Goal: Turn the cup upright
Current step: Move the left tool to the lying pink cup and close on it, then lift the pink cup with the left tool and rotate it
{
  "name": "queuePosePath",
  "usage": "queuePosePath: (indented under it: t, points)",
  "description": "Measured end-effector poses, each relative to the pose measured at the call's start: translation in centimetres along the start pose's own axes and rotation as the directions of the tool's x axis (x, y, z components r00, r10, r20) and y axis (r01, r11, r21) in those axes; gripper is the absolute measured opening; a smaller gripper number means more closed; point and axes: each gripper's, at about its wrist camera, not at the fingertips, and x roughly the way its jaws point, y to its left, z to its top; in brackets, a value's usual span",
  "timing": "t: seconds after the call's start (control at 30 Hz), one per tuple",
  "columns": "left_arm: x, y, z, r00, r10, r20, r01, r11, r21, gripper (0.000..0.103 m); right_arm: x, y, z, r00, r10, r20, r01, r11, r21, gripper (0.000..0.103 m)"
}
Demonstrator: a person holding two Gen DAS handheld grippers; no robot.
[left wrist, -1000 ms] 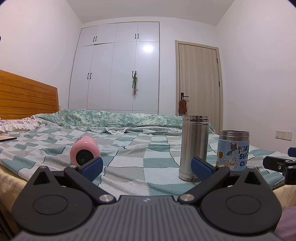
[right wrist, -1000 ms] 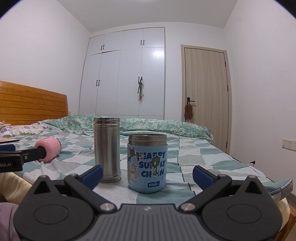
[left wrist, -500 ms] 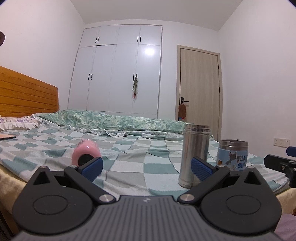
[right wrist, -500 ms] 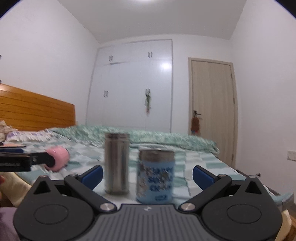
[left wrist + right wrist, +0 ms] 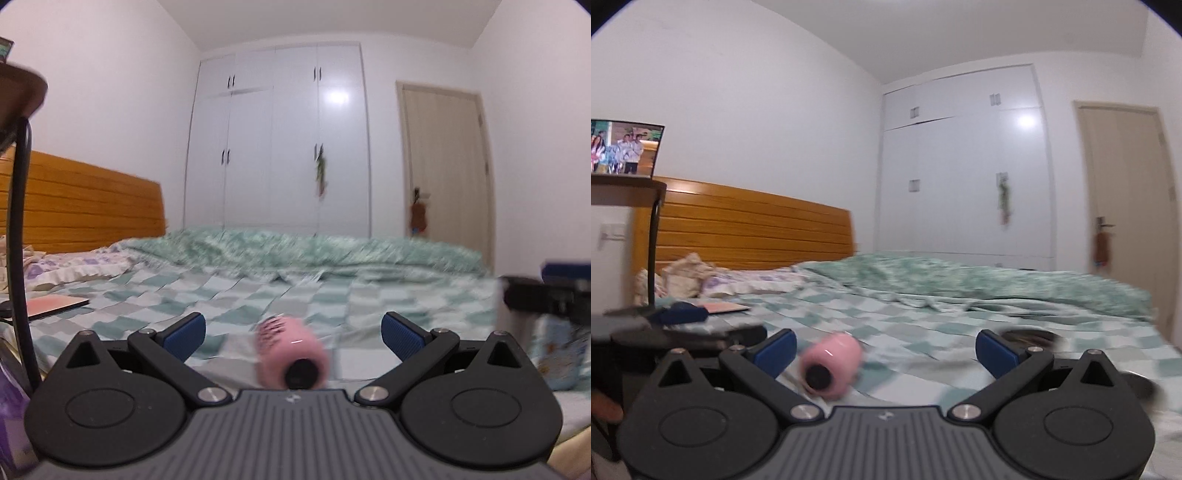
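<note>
A pink cup [image 5: 291,354] lies on its side on the checked bedspread [image 5: 258,295], its dark end toward me. My left gripper [image 5: 291,326] is open and the cup lies between and just beyond its blue pads, untouched. In the right wrist view the pink cup [image 5: 831,363] lies left of centre, near the left pad. My right gripper [image 5: 886,349] is open and empty. The left gripper [image 5: 683,328] shows blurred at that view's left edge. The right gripper [image 5: 550,291] shows blurred at the left wrist view's right edge.
A blue cartoon-print jar [image 5: 557,354] stands at the right under the other gripper. Blurred steel rims [image 5: 1030,338] show low on the right. A wooden headboard [image 5: 750,229], pillows [image 5: 687,273], a notebook [image 5: 51,304] and a side table with a screen [image 5: 624,151] are left.
Both grippers have swung left and moved in low toward the pink cup. The steel flask and blue jar slid off to the right. Both stay open.
</note>
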Motion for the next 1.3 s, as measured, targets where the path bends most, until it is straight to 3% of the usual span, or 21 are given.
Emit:
queuePosePath:
  t: [0.27,0.47,0.6,0.77,1.0,1.1,1.3]
  points:
    - [6.4,4.5,0.4,0.99,0.075,-0.119,-0.068,0.996,0.057,0.103,14.8,0.1,2.6,0.987,0.099,-0.127,-0.088,0.992,0.089,0.103]
    - [9.5,6.1,0.2,0.979,0.095,-0.18,-0.084,0.994,0.071,0.103,23.7,-0.1,1.7,0.968,0.148,-0.204,-0.118,0.982,0.151,0.103]
    - [11.2,6.0,0.6,0.968,0.097,-0.231,-0.083,0.994,0.068,0.103,27.1,-1.0,0.9,0.955,0.177,-0.238,-0.139,0.976,0.169,0.103]
    - [13.8,4.6,1.6,0.947,0.084,-0.311,-0.062,0.995,0.081,0.103,28.2,-4.6,-0.1,0.933,0.196,-0.303,-0.148,0.974,0.174,0.103]
    - [18.9,1.9,2.6,0.888,0.062,-0.456,-0.033,0.997,0.072,0.103,29.3,-9.6,-1.7,0.883,0.225,-0.413,-0.194,0.974,0.116,0.103]
    - [21.1,0.9,2.6,0.855,0.057,-0.515,-0.024,0.997,0.07,0.103,29.6,-10.8,-2.3,0.858,0.214,-0.468,-0.205,0.976,0.071,0.103]
    - [24.6,-0.4,2.1,0.783,0.066,-0.618,-0.021,0.997,0.079,0.103,29.8,-12.3,-4.3,0.831,0.215,-0.514,-0.205,0.976,0.078,0.103]
